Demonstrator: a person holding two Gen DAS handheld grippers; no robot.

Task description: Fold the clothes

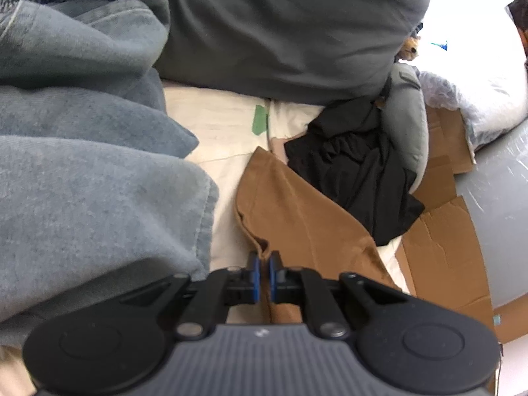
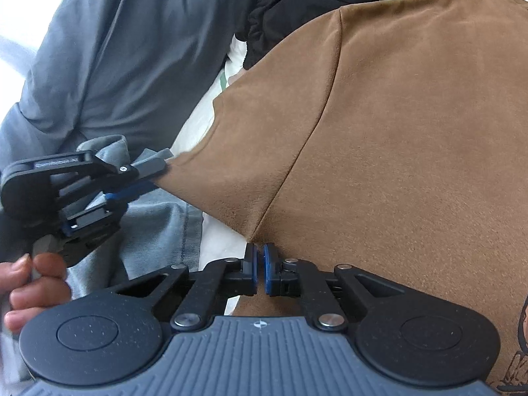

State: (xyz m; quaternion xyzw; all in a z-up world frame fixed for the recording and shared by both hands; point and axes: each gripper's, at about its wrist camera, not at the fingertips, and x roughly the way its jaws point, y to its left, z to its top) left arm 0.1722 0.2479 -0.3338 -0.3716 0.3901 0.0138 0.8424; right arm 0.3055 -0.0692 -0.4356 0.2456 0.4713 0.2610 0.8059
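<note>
A brown T-shirt (image 1: 297, 204) lies on a cream bed sheet (image 1: 214, 125). My left gripper (image 1: 263, 264) is shut on a bunched edge of it, the blue pads pinching the cloth. In the right wrist view the brown T-shirt (image 2: 396, 132) fills most of the frame, stretched taut. My right gripper (image 2: 260, 254) is shut on a pulled-up point of its near edge. At the left, the left gripper (image 2: 158, 173) holds another corner of the same shirt, with a person's hand (image 2: 29, 283) on its grip.
A grey-blue sweatshirt (image 1: 82, 165) is heaped to the left, a dark grey pillow (image 1: 280, 26) stands behind, and a crumpled black garment (image 1: 356, 165) lies to the right of the shirt. Flattened cardboard (image 1: 439, 241) borders the bed on the right.
</note>
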